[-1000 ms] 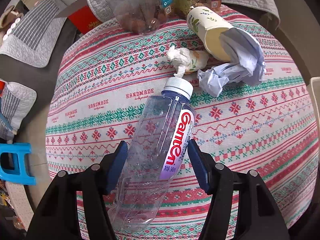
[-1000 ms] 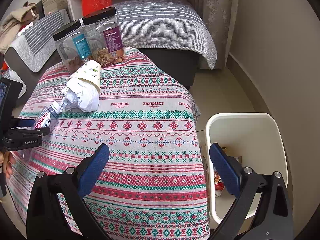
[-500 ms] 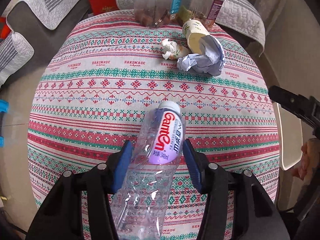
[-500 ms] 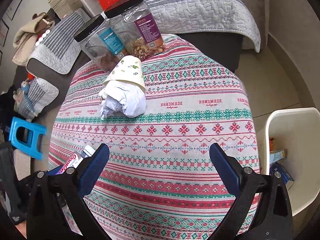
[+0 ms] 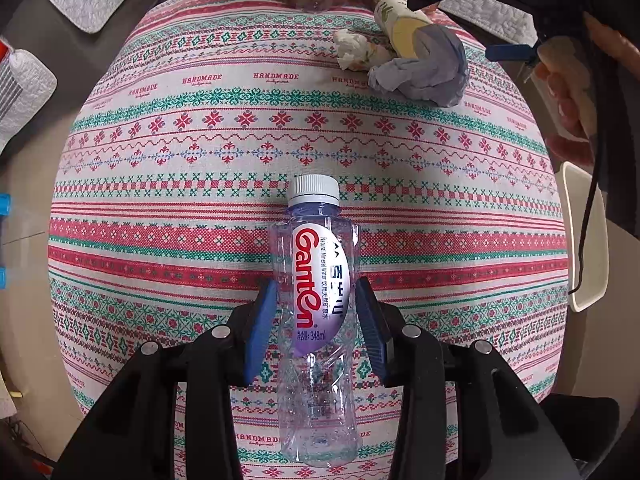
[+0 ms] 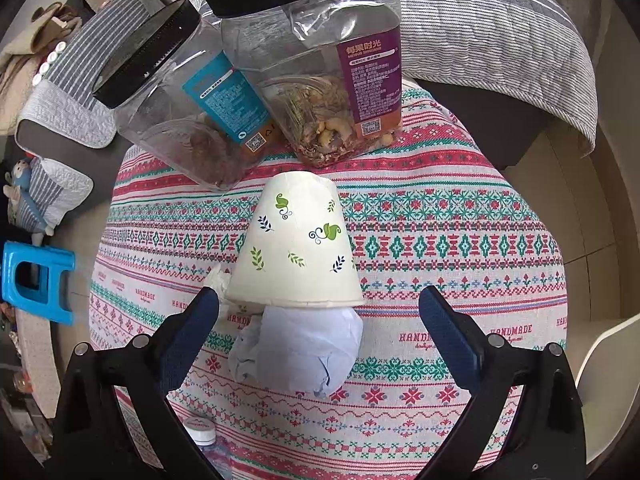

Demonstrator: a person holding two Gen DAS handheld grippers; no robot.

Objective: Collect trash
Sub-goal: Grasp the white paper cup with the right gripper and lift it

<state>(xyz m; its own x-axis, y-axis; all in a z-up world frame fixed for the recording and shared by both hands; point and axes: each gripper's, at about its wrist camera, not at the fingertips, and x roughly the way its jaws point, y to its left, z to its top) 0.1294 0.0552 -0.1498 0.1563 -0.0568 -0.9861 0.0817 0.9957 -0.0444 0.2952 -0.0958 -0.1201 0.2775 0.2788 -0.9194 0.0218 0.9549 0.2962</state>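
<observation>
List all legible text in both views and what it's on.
"Ganten", "Natural Mineral Water", "348ml": label of clear plastic water bottle.
"HANDMADE": repeated on red-green patterned tablecloth.
Teal-labelled clear jar and purple-labelled clear jar: print too small to read.
White leaf-print paper cup: none.

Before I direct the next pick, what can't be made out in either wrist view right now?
- Bin: left wrist view shows only a rim sliver; contents hidden by the tablecloth edge.
- Bottle base: blurred by fisheye, between the left gripper arms.
- Paper cup inside: mouth plugged by crumpled paper.
- Tissue: right wrist view, mostly behind the cup and a right gripper finger.
</observation>
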